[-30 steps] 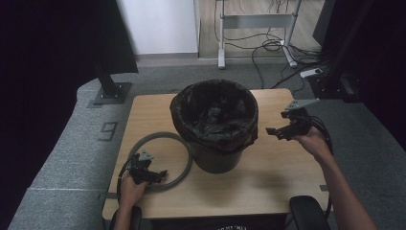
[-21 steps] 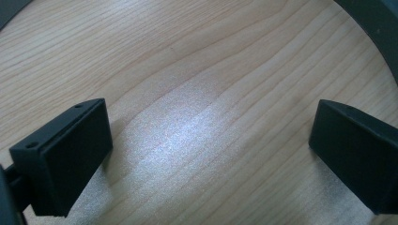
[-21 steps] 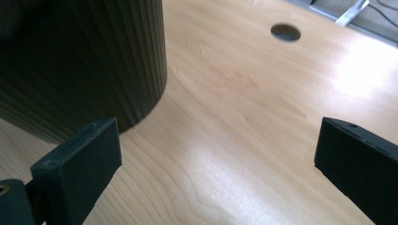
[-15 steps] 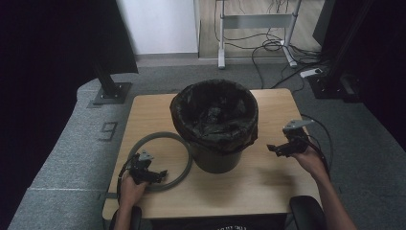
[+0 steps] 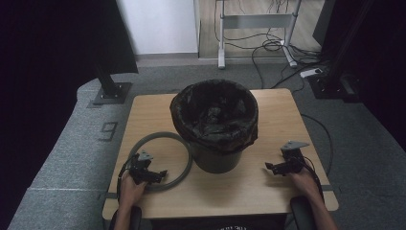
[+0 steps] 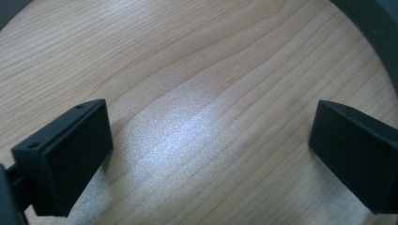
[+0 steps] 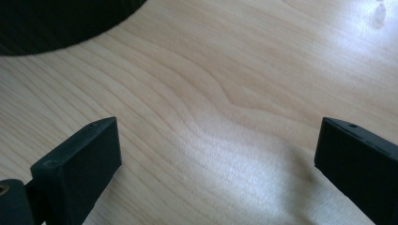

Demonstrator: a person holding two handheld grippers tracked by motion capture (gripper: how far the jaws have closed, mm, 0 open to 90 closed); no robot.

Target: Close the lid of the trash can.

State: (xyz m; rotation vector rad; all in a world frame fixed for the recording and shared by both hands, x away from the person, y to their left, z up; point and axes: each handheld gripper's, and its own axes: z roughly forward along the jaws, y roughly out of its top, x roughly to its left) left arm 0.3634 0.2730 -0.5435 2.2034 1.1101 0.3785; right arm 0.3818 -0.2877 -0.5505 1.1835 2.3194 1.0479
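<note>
We see a grey ring (image 5: 160, 158) lying flat on the wooden table (image 5: 268, 196), on its left half, with its right edge touching the base of a dark bin (image 5: 215, 158). The bin stands upright near the middle of the table and is lined with a black bag (image 5: 213, 115) folded over its rim.

Our left gripper (image 5: 152, 175) rests low at the ring's near edge, just over the band, held in the left hand (image 5: 130, 188). In the left gripper view its jaws stand wide apart with bare wood between them, and a curve of the ring (image 6: 375, 33) shows at the upper right.

Our right gripper (image 5: 270, 167) sits near the table's right front, well apart from the ring and to the right of the bin, held in the right hand (image 5: 302, 179). In the right gripper view its jaws are also spread wide over bare wood, with the bin's dark base (image 7: 61, 21) at the upper left.
</note>
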